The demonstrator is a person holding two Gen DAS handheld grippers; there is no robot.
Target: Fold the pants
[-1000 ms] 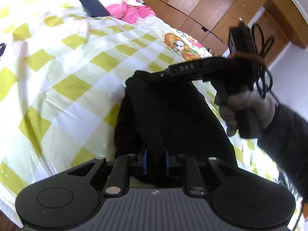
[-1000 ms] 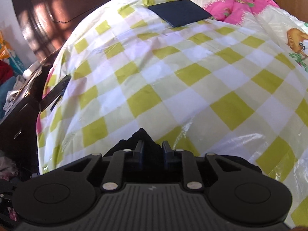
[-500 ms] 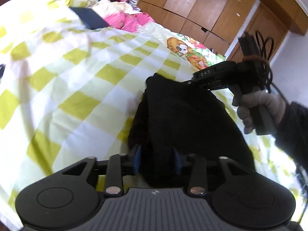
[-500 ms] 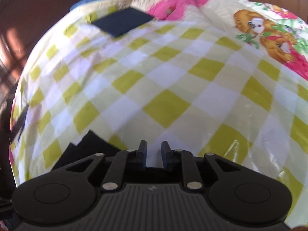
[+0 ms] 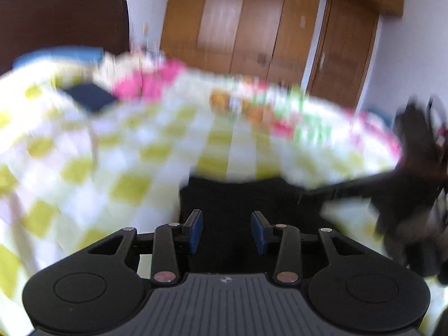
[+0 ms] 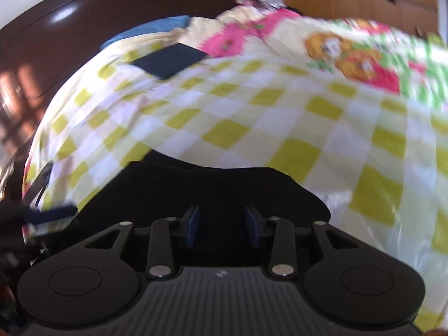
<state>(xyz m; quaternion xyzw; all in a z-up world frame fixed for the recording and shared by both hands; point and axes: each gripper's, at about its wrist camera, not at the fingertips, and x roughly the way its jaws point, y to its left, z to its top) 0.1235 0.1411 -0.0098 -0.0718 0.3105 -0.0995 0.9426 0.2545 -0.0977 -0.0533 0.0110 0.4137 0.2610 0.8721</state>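
Observation:
The black pants lie folded on the yellow-checked bed cover, blurred by motion. My left gripper is just above their near edge; its jaws stand apart and are closing a little, with dark cloth under the gap but not pinched by the blue pads. In the right wrist view the pants fill the near middle. My right gripper hovers over them, jaws opening, pads off the fabric. The right gripper's dark body shows at the right edge of the left view.
A dark blue folded item lies far up the bed near a pink and cartoon-print quilt. A brown headboard stands behind the bed, and wooden wardrobe doors line the far wall. The bed's left edge drops off beside clutter.
Both grippers were shut on the pants and now have their jaws apart, off the cloth. Both views have swung and pulled back, leaving the pants lying flat on the bed.

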